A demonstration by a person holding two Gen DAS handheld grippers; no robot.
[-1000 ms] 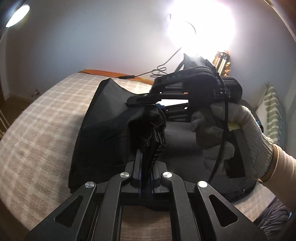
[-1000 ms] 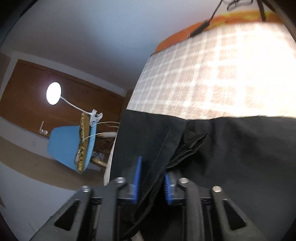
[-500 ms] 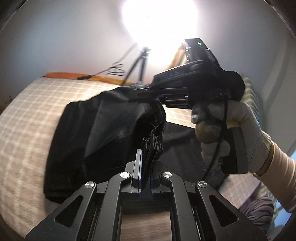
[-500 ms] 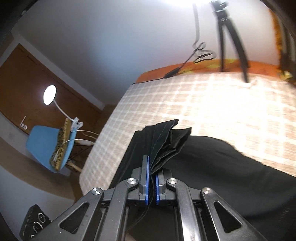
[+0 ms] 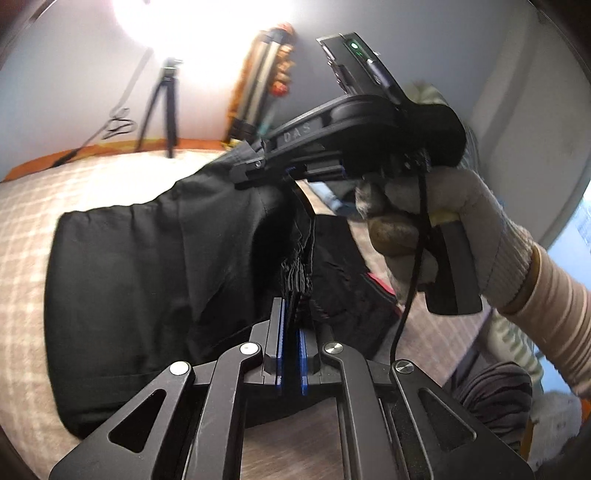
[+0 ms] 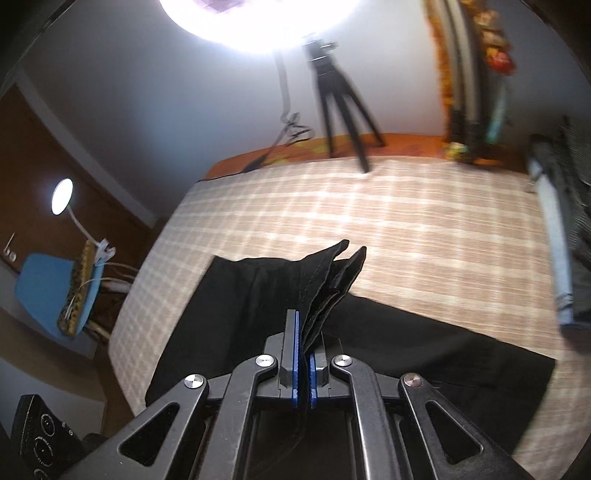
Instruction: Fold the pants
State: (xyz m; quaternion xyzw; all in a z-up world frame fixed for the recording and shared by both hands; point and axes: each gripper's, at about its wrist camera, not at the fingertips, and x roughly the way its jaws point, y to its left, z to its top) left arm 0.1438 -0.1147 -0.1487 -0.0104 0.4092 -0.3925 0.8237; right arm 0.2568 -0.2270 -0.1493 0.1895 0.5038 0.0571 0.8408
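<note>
A checked beige bedspread (image 6: 406, 229) is spread across the bed. A black tripod (image 6: 340, 99) is seen at 12 o'clock under a glaring ring light (image 6: 258, 22). At 9 o'clock a blue chair (image 6: 48, 288) is lit by a clip-on lamp (image 6: 62, 191).

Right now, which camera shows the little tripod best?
The right wrist view: the tripod stands near the middle at the bed's far edge, legs spread, though blurred. The left wrist view shows it smaller, off left, beside the lamp glare.
</note>
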